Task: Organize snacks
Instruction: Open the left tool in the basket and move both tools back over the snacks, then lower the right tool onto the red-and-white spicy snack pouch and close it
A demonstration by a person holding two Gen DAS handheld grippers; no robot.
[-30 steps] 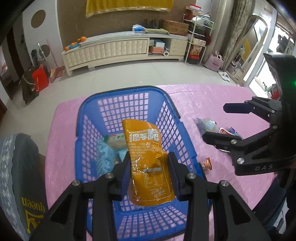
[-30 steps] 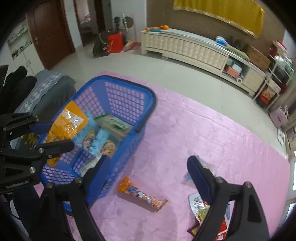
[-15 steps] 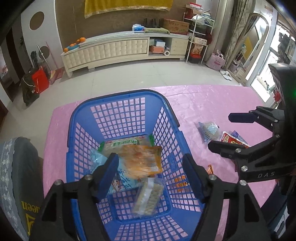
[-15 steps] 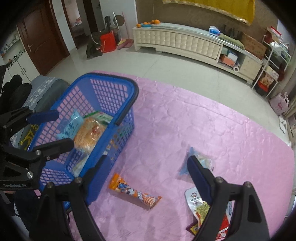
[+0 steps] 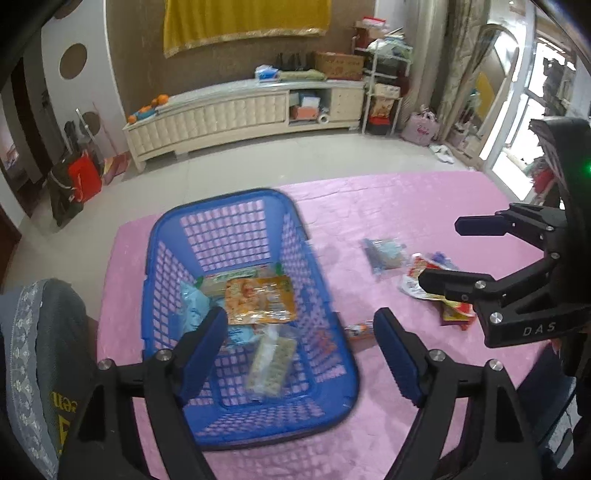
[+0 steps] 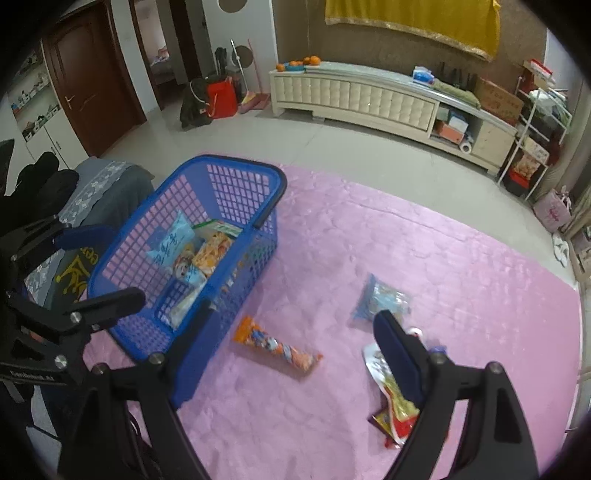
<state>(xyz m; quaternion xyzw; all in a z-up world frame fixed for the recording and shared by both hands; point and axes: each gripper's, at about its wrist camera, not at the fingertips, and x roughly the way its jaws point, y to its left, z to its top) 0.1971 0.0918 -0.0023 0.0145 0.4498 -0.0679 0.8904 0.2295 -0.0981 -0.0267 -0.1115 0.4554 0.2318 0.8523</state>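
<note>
Pink cloth covers the table (image 6: 424, 258), and beyond it a cream sideboard (image 5: 236, 118) runs along the wall under a yellow hanging (image 6: 413, 14). On the cloth sits the blue basket (image 5: 155, 258), and I hold my left gripper (image 5: 301, 345) above its near end with the fingers (image 5: 201, 350) spread wide and nothing between them. Inside the basket an orange pouch (image 5: 260, 299) lies flat on top of a green-edged packet (image 5: 229, 277), with a light blue packet (image 5: 194, 310) beside it and a clear packet of pale biscuits (image 5: 271, 363) nearer to me. From my right wrist view the same orange pouch (image 6: 212, 253) rests among the blue packets against the basket's (image 6: 110, 254) mesh wall.

My right gripper (image 6: 291, 339) hovers over the cloth to the right of the basket, its fingers (image 6: 397, 354) also wide apart and empty. Below it, just beside the basket, lies a long orange cartoon-printed stick pack (image 6: 275, 345). Farther right sits a clear blue-tinted bag (image 6: 380, 301), and near my right finger is a small heap of wrappers (image 6: 391, 402), white, yellow and red, partly hidden by that finger. In the left view, my right gripper (image 5: 448, 254) hangs over that same heap (image 5: 454, 310).
</note>
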